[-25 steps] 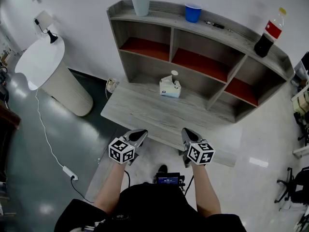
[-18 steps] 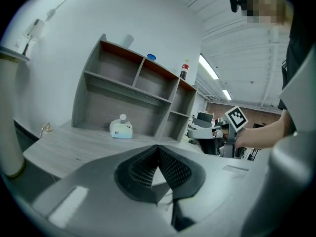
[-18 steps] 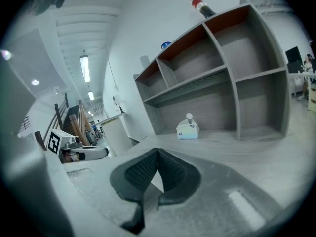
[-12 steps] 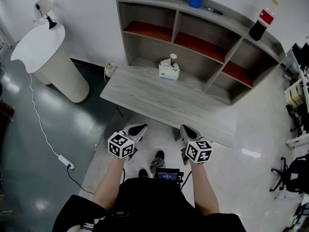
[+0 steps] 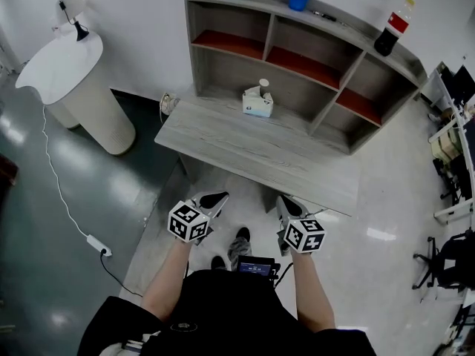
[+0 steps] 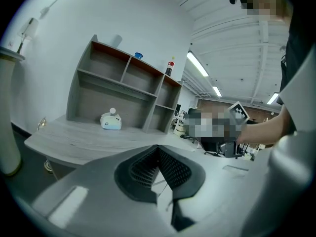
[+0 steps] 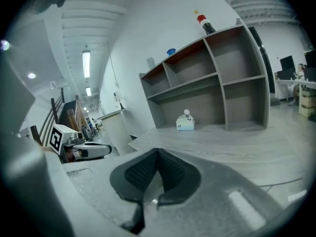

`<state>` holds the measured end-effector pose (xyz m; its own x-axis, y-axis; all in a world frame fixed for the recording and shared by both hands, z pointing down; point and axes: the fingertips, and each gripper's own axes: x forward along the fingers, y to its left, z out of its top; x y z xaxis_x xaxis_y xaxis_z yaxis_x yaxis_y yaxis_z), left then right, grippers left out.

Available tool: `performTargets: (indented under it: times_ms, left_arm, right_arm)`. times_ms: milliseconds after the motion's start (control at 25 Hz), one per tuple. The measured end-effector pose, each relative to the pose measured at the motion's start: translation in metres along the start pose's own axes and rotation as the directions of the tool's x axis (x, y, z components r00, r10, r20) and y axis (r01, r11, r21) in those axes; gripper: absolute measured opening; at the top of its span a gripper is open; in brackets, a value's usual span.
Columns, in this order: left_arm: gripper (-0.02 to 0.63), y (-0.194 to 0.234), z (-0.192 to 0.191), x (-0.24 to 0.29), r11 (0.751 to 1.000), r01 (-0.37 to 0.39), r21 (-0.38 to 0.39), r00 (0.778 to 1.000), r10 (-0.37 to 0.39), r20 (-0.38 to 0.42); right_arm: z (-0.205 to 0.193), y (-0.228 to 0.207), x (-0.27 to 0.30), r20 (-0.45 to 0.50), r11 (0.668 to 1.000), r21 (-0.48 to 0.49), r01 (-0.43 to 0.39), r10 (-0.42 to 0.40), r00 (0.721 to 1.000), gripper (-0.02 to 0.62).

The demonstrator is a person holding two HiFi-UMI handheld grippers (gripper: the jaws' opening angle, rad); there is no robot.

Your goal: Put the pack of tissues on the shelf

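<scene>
At lower centre of head view, left gripper (image 5: 217, 198) and right gripper (image 5: 285, 203) being held side by side over floor, off near edge of table (image 5: 223, 143). Pack of tissues (image 5: 257, 104) being borne by table top at upper centre, just before shelf (image 5: 297, 59), well apart from both grippers.

In left gripper view, jaws being held together, nothing between; pack being shown left of centre.

In right gripper view, jaws being pressed together, empty; pack being shown at centre, beneath shelf compartments.
</scene>
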<state>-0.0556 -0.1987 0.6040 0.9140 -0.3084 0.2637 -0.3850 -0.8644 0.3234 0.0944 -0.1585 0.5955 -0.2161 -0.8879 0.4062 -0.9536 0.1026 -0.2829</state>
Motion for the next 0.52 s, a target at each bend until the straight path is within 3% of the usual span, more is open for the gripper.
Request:
performTargets:
  times_ms: [240,520]
  left_arm:
    - [-0.009,0.001,-0.010,-0.006,0.997,-0.056,0.045,0.998,0.057,-0.022]
    - [-0.009,0.000,-0.009,-0.008,0.997,-0.047,0.067,0.999,0.048,-0.010]
  right_arm:
    - [-0.003,0.010,-0.007,0.010,0.999,-0.025,0.021,-0.020,1.000,0.003]
    - [-0.009,0.013,-0.008,0.002,0.999,-0.034,0.037,-0.037,0.999,0.002]
